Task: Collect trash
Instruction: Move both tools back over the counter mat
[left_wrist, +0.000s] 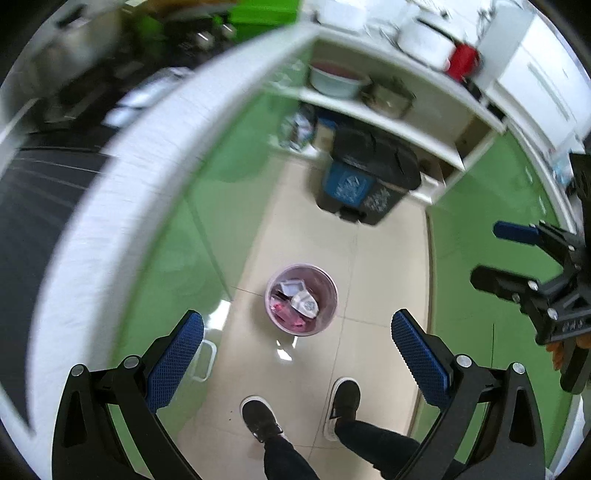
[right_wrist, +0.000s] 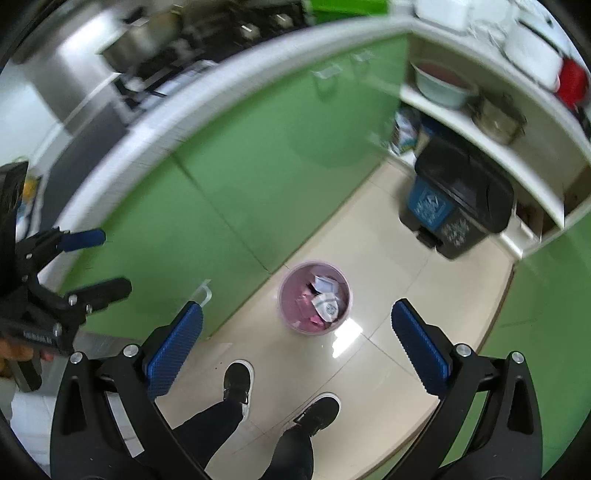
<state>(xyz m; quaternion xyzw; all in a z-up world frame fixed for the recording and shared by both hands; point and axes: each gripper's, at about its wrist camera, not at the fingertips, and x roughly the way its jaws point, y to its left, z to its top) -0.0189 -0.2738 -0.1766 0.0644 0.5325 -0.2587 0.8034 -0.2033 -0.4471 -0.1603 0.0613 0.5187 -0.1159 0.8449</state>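
Your left gripper (left_wrist: 297, 354) and right gripper (right_wrist: 297, 345) both hang with fingers wide and empty above your shoes (left_wrist: 341, 400), the pink bin (left_wrist: 301, 299) of trash (left_wrist: 304, 301) on the floor beyond, and only the right view shows the stove (right_wrist: 207, 48) on the tabletop (right_wrist: 236, 74).

A waste basket (left_wrist: 301, 300) holding trash (left_wrist: 301, 302) stands on the floor (left_wrist: 384, 251) between the cabinets (left_wrist: 218, 155), before the person's shoes (left_wrist: 343, 406).

pink bin (left_wrist: 301, 300), green cabinets (right_wrist: 236, 177), cream tiled floor (right_wrist: 388, 266), black shoes (left_wrist: 260, 417)
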